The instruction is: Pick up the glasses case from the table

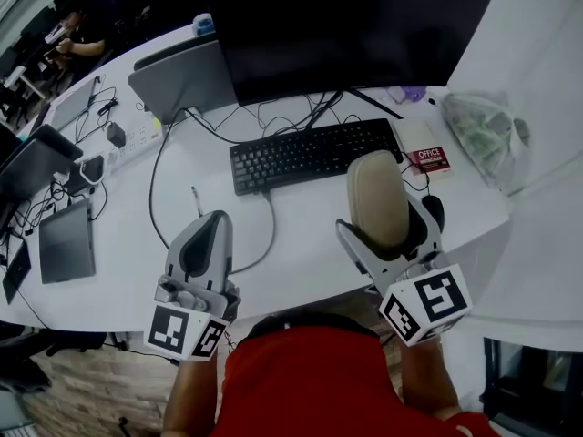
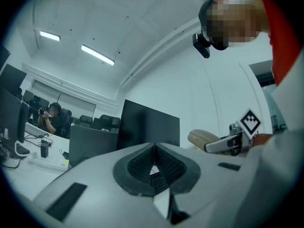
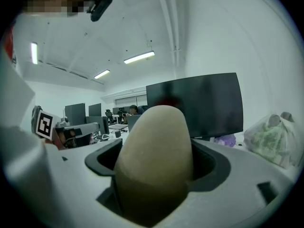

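A beige oval glasses case point(image 1: 378, 198) stands up between the jaws of my right gripper point(image 1: 387, 230), lifted off the white table point(image 1: 301, 244) in front of the keyboard. In the right gripper view the glasses case point(image 3: 154, 160) fills the middle, clamped on both sides by the grey jaws. My left gripper point(image 1: 206, 244) hovers above the table's front edge at the left, its jaws closed together with nothing held. In the left gripper view my left gripper point(image 2: 154, 167) shows its ribbed pads touching, and the glasses case point(image 2: 205, 137) appears to the right in the other gripper.
A black keyboard point(image 1: 314, 153) lies before a large dark monitor point(image 1: 346, 25). A laptop point(image 1: 182, 78), cables and a tablet point(image 1: 66, 240) sit to the left. A red booklet point(image 1: 428, 159) and a clear plastic bag point(image 1: 487, 135) lie at the right. A person sits far back left.
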Available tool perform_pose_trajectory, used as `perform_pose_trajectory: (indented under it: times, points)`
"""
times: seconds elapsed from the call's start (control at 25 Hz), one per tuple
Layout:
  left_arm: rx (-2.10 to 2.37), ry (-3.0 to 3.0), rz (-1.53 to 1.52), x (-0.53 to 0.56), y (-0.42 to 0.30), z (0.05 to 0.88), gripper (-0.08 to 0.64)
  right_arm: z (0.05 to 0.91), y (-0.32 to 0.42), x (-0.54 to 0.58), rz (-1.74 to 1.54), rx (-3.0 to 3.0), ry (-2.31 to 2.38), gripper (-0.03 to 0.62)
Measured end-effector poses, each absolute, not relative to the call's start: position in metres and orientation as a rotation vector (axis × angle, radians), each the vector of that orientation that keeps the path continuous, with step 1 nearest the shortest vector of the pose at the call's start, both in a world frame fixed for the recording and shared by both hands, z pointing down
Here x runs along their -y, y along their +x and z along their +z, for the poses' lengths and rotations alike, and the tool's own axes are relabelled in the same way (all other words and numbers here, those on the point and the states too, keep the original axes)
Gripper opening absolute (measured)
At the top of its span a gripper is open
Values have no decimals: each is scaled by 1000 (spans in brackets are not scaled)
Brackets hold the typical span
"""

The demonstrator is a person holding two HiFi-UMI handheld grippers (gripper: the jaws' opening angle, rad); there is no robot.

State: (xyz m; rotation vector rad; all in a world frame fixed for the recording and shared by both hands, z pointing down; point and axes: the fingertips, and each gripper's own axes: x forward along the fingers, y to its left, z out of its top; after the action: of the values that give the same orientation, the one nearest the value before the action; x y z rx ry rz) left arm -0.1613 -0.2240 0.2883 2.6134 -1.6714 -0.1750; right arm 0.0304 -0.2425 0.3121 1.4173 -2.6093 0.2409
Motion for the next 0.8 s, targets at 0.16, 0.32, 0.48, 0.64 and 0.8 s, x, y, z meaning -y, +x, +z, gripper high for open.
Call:
perform_pose_trajectory:
  times: [0.16, 0.32, 0.48, 0.64, 0.8]
  points:
    - [1681, 2618, -177, 221, -164, 286, 11, 294, 29, 237, 187, 2656, 1424, 417]
    - [1684, 2618, -168, 220, -164, 284, 11, 295, 30, 238, 184, 2656, 1418, 416]
    - [1686, 2624, -163, 219, -164, 282, 11, 305, 30, 238, 196, 2645, 1405, 414]
    - [1687, 2630, -162, 218, -164, 280, 11, 307, 29, 236, 199, 2644, 1404, 414]
    - [1686, 2632, -161, 218, -163, 281, 11, 306, 31, 237, 193, 2646, 1406, 414]
